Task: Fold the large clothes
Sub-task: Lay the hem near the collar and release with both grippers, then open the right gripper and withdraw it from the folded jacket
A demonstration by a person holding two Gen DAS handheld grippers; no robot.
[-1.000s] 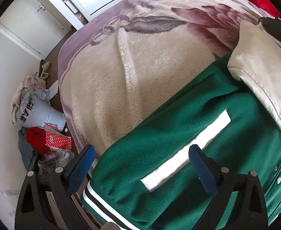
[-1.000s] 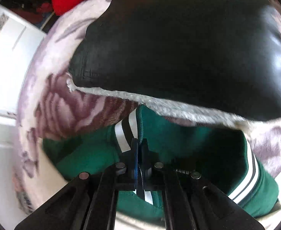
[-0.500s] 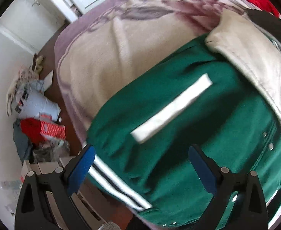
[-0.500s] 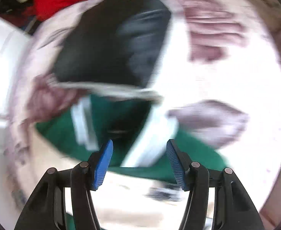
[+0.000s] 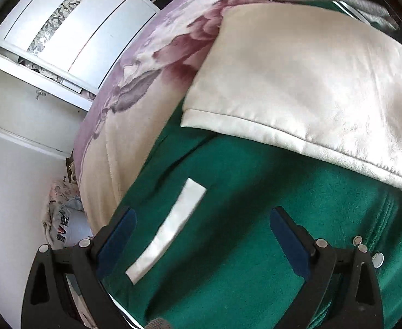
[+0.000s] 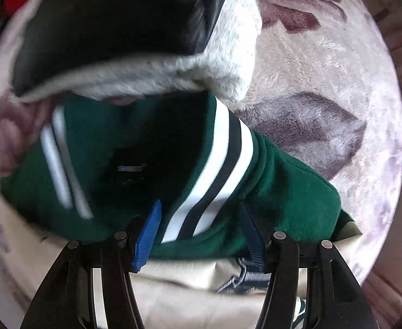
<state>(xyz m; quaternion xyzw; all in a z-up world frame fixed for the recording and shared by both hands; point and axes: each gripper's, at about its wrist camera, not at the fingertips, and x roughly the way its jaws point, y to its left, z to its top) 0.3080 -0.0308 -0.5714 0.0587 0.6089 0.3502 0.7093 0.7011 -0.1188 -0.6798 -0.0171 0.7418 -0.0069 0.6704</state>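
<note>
Hovering over the green jacket [image 5: 255, 260], the left gripper [image 5: 202, 235] has its blue-padded jaws spread wide with nothing clamped; the white pocket strip [image 5: 170, 230] on the jacket's front shows in the gap between them. A cream sleeve [image 5: 310, 82] lies folded across the upper part of the green body, and a few metal snaps [image 5: 377, 260] sit at the jacket's edge by the right-hand finger. The jacket rests on a plush floral blanket [image 5: 135, 126] covering the bed; beyond it stand a white wardrobe [image 5: 72, 19] and a heap of bags [image 5: 63, 219] on the floor.

The right gripper [image 6: 201, 233] points down at the jacket's striped collar [image 6: 220, 164], its jaws about half apart and just having narrowed a little; the green, white and black ribbing lies between the pads [image 6: 147, 235], but I cannot tell whether they press on it. Past the collar, a black garment with a pale fleece lining [image 6: 146, 74] overlaps the jacket's top edge, and the cream sleeve shows beneath the fingers.
</note>
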